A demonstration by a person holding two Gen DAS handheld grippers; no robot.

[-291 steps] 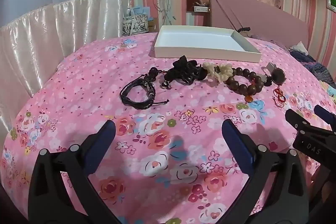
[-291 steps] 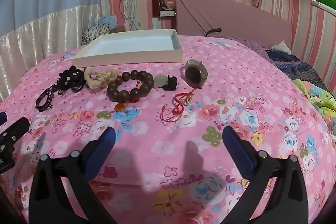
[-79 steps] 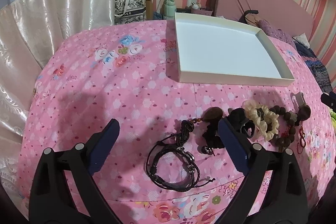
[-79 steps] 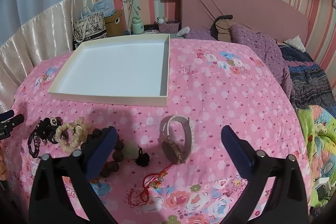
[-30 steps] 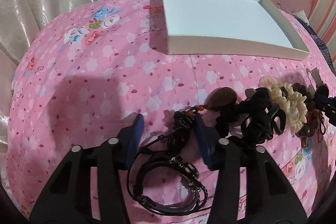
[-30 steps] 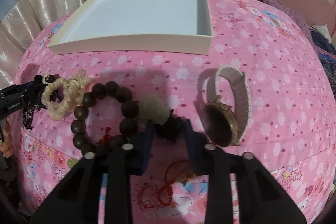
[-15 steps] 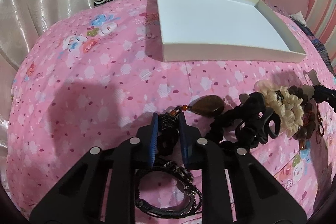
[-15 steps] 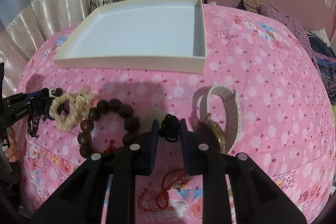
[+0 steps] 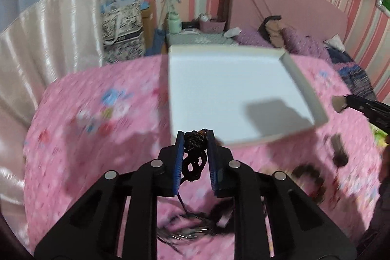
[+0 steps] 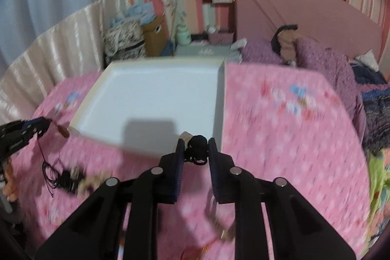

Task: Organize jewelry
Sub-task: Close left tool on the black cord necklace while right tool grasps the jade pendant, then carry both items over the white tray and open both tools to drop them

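Both our tools are clamped on jewelry. Left tool [image 9: 195, 138] pinches the black knotted cord [image 9: 194, 150] of a pendant necklace; in the right view the brown pendant [image 10: 62, 131] dangles just off its tip and thin cord trails down from it to the bed. Right tool [image 10: 196, 145] grips a black knot [image 10: 198, 149] with a pale stone [image 10: 185, 136] peeking beside its left pad; red cord hangs blurred below.

Handling, our call: both pieces light, limp, swingy. The knot is the bulkiest part to grab; thin cord would slip through the pads. Loose tails can snag on the remaining pieces, so lift until they hang free. The stone may chip if dropped onto the tray.

White tray [image 9: 302, 87] sits straight ahead of both tools, empty, low walled. Its near rim lies just beyond the fingertips, so we need to clear that edge before lowering. The floor is wide open; room for both pieces well apart. Remaining jewelry lies blurred on the pink floral bed [image 9: 97, 138], below and to the right of the left tool. Tools are near each other, so watch for crossing cords.
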